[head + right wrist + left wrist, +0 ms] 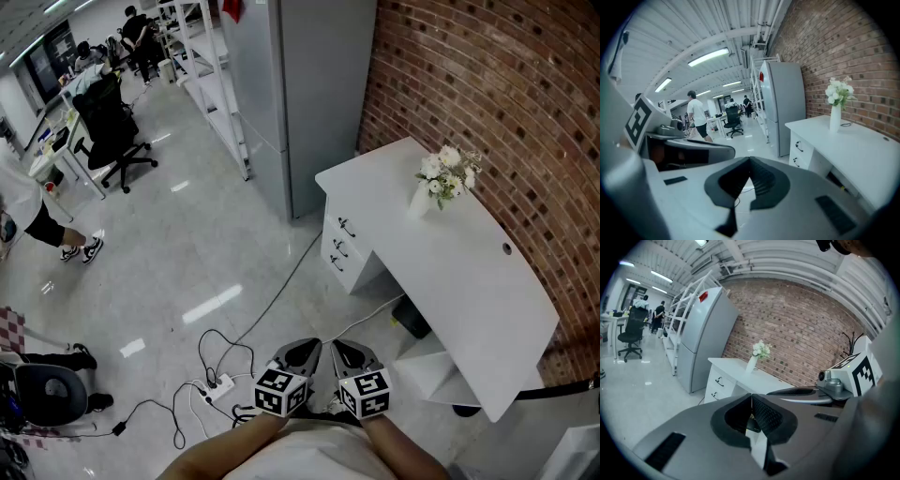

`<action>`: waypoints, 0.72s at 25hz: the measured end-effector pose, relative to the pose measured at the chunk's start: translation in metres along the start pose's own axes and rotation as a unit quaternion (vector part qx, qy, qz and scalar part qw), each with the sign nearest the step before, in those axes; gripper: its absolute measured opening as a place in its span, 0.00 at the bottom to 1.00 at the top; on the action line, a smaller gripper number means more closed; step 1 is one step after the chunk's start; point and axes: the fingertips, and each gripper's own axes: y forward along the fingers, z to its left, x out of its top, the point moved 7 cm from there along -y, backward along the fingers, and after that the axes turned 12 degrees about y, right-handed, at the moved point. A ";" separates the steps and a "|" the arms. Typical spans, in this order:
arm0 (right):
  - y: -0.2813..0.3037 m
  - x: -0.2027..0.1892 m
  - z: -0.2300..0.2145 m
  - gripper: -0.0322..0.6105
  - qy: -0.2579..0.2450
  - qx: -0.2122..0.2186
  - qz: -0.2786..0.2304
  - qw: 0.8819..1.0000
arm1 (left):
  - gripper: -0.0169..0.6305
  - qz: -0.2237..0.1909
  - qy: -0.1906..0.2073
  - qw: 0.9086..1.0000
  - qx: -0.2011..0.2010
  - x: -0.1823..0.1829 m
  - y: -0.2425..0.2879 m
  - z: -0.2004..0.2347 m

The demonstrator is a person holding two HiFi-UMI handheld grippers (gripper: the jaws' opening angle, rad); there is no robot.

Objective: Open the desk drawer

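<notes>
The head view looks steeply down from high up. The left tongs (302, 349) and right tongs (349, 351) sit near, at its bottom edge, and the white surface (450, 253) is farther off on the right. Each gripper view rides low behind its own tongs and looks out across the room. All three see the surface, the flower vase (441, 183) and the grey fridge (300, 94).

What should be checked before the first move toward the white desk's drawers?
1. Jaws ready for a handle: not ok; left gripper and right gripper both shut, empty.
2. White drawers of the white desk closed, dark handles unblocked: ok.
3. Handles within reach: not ok; both grippers far short of the desk.
4. Floor path: not ok; black cables and white power strip lie on it.
5. White vase of flowers upright on the desktop: ok.
</notes>
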 end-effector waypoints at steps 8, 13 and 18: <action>-0.001 0.000 -0.002 0.07 0.002 0.000 0.001 1.000 | 0.04 0.003 0.001 1.000 -0.003 0.000 0.002 -0.002; 0.000 0.000 -0.002 0.07 0.003 -0.002 0.001 1.000 | 0.04 0.004 0.001 1.000 -0.004 0.000 0.003 -0.001; 0.000 0.000 -0.002 0.07 0.005 -0.001 -0.002 1.000 | 0.04 0.004 0.001 1.000 -0.004 0.000 0.004 0.000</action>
